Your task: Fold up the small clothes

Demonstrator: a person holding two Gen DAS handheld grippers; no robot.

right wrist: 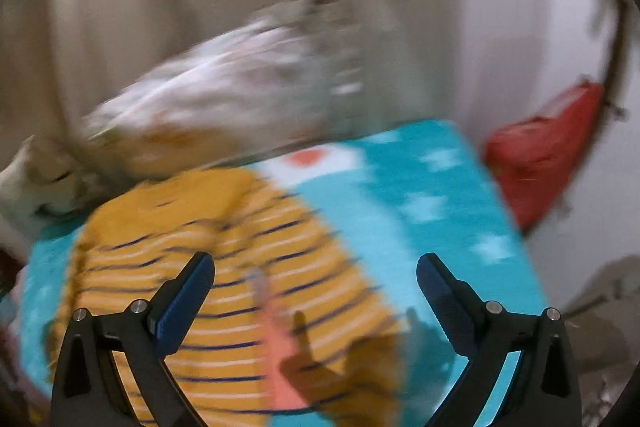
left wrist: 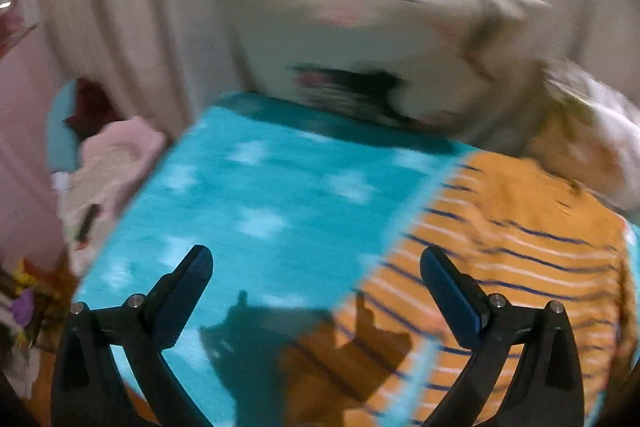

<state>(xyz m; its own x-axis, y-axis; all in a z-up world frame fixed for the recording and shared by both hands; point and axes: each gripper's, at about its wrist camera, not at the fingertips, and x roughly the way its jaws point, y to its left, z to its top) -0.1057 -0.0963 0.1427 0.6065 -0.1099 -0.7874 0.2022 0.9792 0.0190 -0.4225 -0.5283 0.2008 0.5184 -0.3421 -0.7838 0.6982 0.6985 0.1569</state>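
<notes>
A small orange garment [left wrist: 500,247] with navy and white stripes lies flat on a turquoise star-print bed cover [left wrist: 260,195]. In the left wrist view it is to the right, under my right finger. My left gripper [left wrist: 316,259] is open and empty above the garment's left edge. In the right wrist view the garment [right wrist: 224,267] fills the lower left, with a pink patch [right wrist: 280,339] on it. My right gripper [right wrist: 316,267] is open and empty above its right part. Both views are motion-blurred.
A large cream pillow [left wrist: 360,39] leans at the head of the bed. A heap of pale clothes [right wrist: 224,91] lies behind the garment. A red bag [right wrist: 544,151] sits off the bed's right edge, and pink soft items [left wrist: 108,167] off its left edge.
</notes>
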